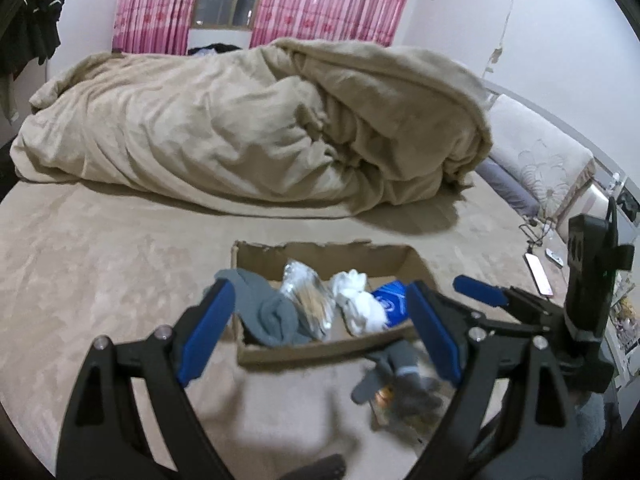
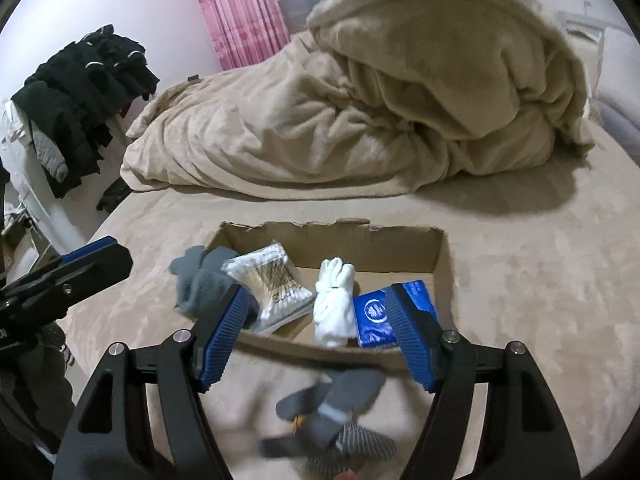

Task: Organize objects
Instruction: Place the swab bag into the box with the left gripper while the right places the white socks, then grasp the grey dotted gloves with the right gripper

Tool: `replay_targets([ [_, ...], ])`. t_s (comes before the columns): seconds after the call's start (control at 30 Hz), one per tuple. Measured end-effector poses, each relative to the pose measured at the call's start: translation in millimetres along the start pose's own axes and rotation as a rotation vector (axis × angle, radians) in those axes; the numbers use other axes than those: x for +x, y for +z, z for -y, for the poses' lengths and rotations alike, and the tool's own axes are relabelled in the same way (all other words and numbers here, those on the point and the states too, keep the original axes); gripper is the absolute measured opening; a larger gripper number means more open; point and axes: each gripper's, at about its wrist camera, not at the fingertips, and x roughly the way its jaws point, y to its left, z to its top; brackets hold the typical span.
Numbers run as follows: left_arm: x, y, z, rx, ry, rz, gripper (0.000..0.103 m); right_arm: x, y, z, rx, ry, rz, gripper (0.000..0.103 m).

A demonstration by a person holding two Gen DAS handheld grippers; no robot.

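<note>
**Sorting small items into the cardboard box on the bed**

Hovering over the near edge of the cardboard box [image 2: 332,350], both tools are empty. The left gripper [image 1: 320,328] has its blue pads spread wide, with nothing pressed between them; through the gap one sees only the box contents beyond. The right gripper [image 2: 316,332] likewise stands with its fingers apart and pinches nothing. In the left wrist view the right gripper appears just to the right, at similar height, so the two hands work side by side.

Box contents, left to right in the right wrist view: a grey sock [image 2: 198,280] draped over the left wall, partly hanging outside; a clear packet of cotton swabs [image 2: 272,284] leaning beside it; a rolled white cloth bundle [image 2: 334,302]; a blue packet [image 2: 374,318] flat against the near right corner. Items sit in a rough row along the front, probably so each stays visible and reachable; the back of the box is bare.

Still outside: a grey glove-like piece [image 2: 332,404] lying on the beige bedspread [image 2: 540,320], just in front of the box's near wall and below both grippers. It is blurred; something small and orange shows beneath it, not identifiable.

Judgement: task partly done. The loose grey piece looks like the next candidate. Soft fabric, so a pinch at a bunched part should hold. The overhanging sock may need tucking in.
</note>
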Motion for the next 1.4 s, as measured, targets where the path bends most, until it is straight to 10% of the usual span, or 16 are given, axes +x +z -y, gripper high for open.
replay_targets([
  [0.6,-31,-56,21,0.031,0.015,-0.051,0.089,-79,-40,-2,-0.049,-0.047,0.012,0.074],
  [1.13,13,-107,8,-0.008,0.043,-0.172,0.089,4,-75,13,-0.018,-0.045,-0.17,0.072],
  [1.4,31,-116,0,-0.026,0.057,-0.211,0.089,52,-84,10,-0.008,0.009,-0.271,0.047],
])
